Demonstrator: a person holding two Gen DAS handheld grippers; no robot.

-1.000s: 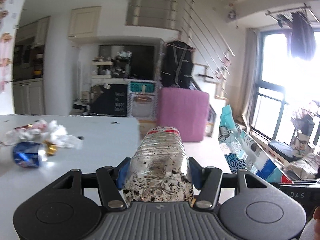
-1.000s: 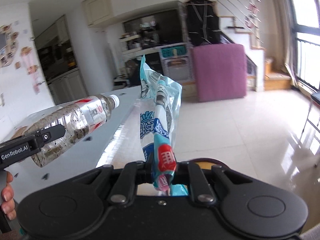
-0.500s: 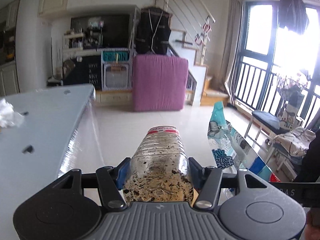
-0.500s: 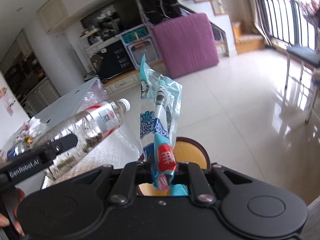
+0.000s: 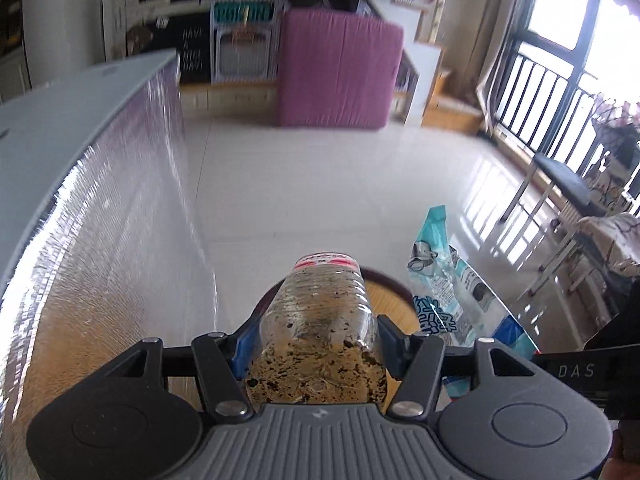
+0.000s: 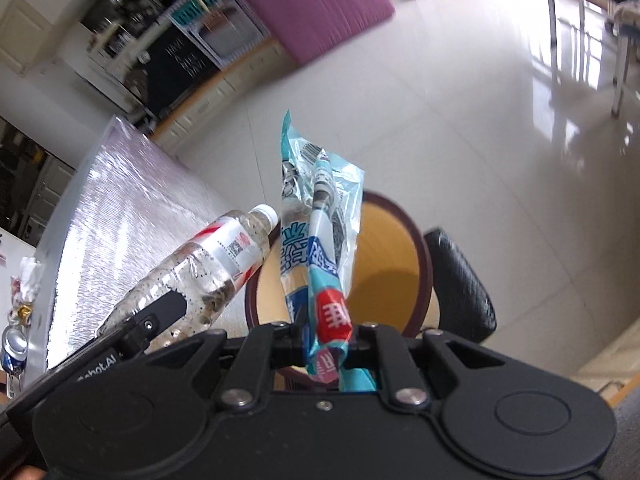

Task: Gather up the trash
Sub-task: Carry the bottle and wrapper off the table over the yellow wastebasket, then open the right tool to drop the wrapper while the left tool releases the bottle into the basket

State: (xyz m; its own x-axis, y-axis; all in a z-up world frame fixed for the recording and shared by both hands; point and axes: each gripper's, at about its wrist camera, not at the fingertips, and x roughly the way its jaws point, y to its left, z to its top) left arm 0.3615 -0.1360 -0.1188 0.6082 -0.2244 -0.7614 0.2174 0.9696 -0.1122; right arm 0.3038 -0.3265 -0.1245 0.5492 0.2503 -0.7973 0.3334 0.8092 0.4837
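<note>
Left gripper (image 5: 316,344) grips one bottle (image 5: 320,320); right gripper (image 6: 326,340) pinches one wrapper (image 6: 316,240). Table edge (image 5: 176,152) at nine o'clock, open floor (image 5: 320,184) at twelve, one round bin (image 6: 392,256) below.

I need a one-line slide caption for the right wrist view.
Right gripper pinches a snack wrapper above a round bin.
</note>
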